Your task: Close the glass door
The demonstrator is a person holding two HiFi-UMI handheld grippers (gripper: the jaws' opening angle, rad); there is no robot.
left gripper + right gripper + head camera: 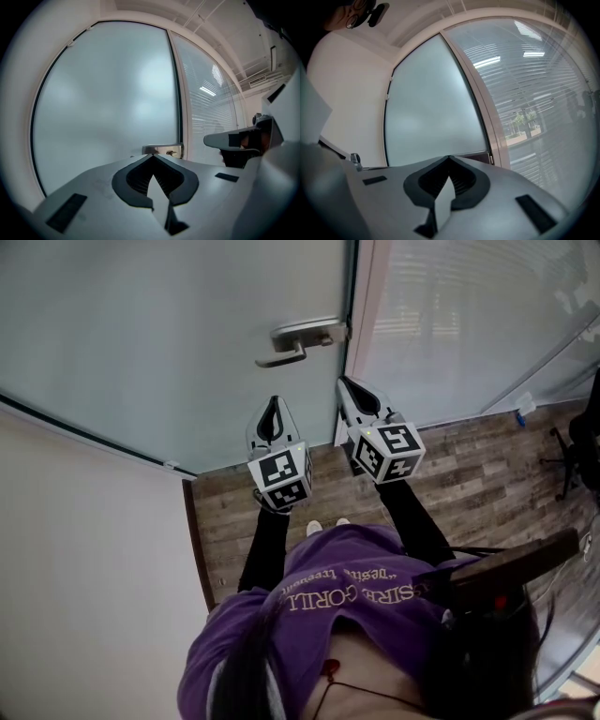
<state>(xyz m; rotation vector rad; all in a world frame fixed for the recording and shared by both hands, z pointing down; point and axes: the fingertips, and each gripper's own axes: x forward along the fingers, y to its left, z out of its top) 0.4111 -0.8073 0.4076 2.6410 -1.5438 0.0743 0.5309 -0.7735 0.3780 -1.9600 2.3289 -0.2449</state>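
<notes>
**A:** What are the grippers doing?

**B:** Both point level, out in front of the person. The left gripper (273, 407) has its jaws pressed together on nothing. The right gripper (346, 387) is the same, tips meeting and empty.

**A:** And the door?

**B:** The door (169, 343) is straight ahead, frosted glass. Its handle (302, 337) sits just beyond the two tips and between them. The left tip is short of the glass. The right tip is near the door's edge, where it meets the frame (364, 343), but I can't tell if it touches.

**A:** Which step is this?

**B:** The tail end of closing, I'd say. The edge looks flush with the frame and no gap shows. Whether the latch has caught, I can't tell.

**A:** What next?

**B:** If it isn't seated, a straight push with closed tips on the glass near the handle. Glass is slick, so the tips could skid. If it's shut, just draw back.

**A:** And the room?

**B:** There's a wood-plank floor (469, 474) underfoot and a plain pale wall (84, 549) on the left. Past the frame is glazing with blinds (469, 315), and ceiling lights show through them.
</notes>
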